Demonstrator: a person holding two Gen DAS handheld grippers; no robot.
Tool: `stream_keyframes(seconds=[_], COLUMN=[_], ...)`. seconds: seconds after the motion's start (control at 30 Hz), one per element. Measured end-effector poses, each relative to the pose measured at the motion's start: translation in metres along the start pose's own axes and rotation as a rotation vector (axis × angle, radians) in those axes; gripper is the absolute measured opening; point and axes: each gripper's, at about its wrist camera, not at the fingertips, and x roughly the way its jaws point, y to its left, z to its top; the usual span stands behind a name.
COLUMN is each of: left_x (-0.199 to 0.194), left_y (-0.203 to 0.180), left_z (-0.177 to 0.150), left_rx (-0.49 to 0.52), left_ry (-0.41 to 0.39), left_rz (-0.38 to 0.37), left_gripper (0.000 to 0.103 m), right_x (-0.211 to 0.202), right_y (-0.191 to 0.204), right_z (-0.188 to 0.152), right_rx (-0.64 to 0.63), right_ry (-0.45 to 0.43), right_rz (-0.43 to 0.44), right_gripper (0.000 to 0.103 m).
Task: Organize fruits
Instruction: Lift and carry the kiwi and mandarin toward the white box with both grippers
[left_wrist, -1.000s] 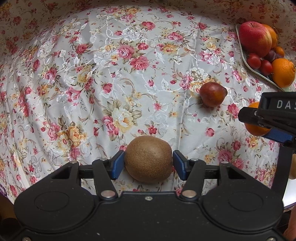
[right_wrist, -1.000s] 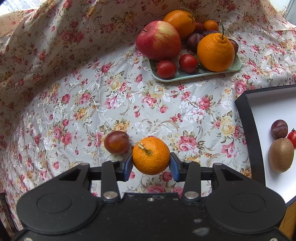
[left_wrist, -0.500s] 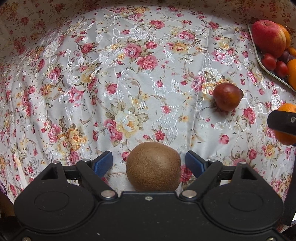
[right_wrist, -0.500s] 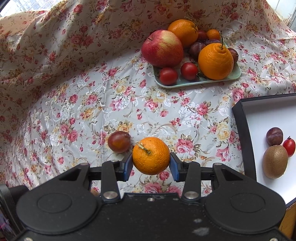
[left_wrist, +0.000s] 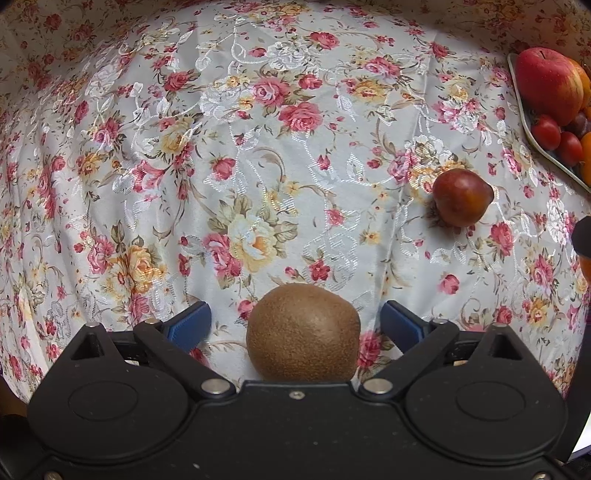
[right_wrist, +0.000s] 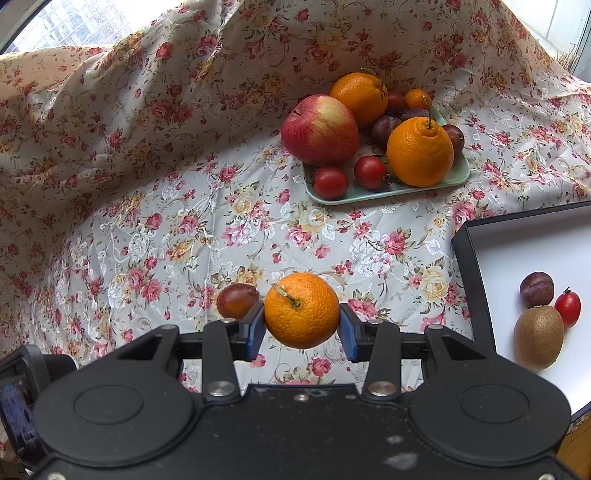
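Note:
A brown kiwi (left_wrist: 303, 332) rests on the floral cloth between the wide-apart blue pads of my left gripper (left_wrist: 295, 323), which is open and touches nothing. My right gripper (right_wrist: 302, 328) is shut on a small stemmed orange (right_wrist: 302, 310), held just above the cloth. A dark red plum (left_wrist: 461, 197) lies loose on the cloth, also seen as the plum (right_wrist: 236, 300) just left of the held orange. A white tray with a black rim (right_wrist: 466, 266) at the right holds a kiwi (right_wrist: 538, 336), a plum (right_wrist: 536, 288) and a cherry tomato (right_wrist: 567, 307).
A pale green plate (right_wrist: 391, 190) at the back carries an apple (right_wrist: 319, 129), oranges, plums and cherry tomatoes; its edge (left_wrist: 524, 122) shows in the left wrist view. The cloth rises in folds at the back and left (right_wrist: 110, 110).
My left gripper's jaws opened wide off the kiwi, which stays on the cloth. My right gripper lifted slightly with the orange still held.

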Motion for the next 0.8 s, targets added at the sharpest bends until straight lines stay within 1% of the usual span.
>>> stream_keyframes(seconds=[0.07,0.17,0.27,0.33,0.37,0.43,0.47,0.53,0.7,0.8], left_x=[0.000,-0.002,-0.006,-0.010,-0.012,-0.015,-0.017,-0.019,-0.021,-0.027], left_y=[0.002,0.003,0.001,-0.002,-0.005,-0.009,-0.010,-0.010,-0.002,-0.001], left_z=[0.001,0.000,-0.002,-0.002,-0.004,-0.006,-0.006,-0.004,0.002,0.005], left_rx=[-0.008,-0.001,0.007,0.028,0.038,0.049,0.051,0.052,0.005,-0.003], left_ry=[0.013,0.012,0.008,0.005,0.003,-0.009,-0.016,-0.012,0.015,0.001], left_rz=[-0.010,-0.013,-0.012,-0.012,-0.007,0.007,0.017,0.008,-0.027,-0.019], left_gripper=[0.096,0.091,0.084,0.073,0.071,0.062,0.059,0.059,0.059,0.059], right_x=[-0.001,-0.001,0.001,0.001,0.002,0.002,0.002,0.002,0.002,0.002], right_y=[0.001,0.001,0.000,0.001,0.002,0.003,0.003,0.003,0.001,0.000], right_z=[-0.001,-0.001,-0.001,-0.002,-0.002,-0.003,-0.003,-0.003,-0.002,-0.001], right_rx=[-0.004,0.000,0.013,0.012,0.006,-0.005,-0.007,-0.006,-0.007,-0.002], right_ry=[-0.002,0.004,0.029,0.039,0.042,0.044,0.045,0.048,0.046,0.049], right_rz=[0.003,0.016,0.042,0.052,0.052,0.049,0.048,0.049,0.047,0.052], right_gripper=[0.044,0.044,0.043,0.043,0.043,0.043,0.043,0.043,0.043,0.043])
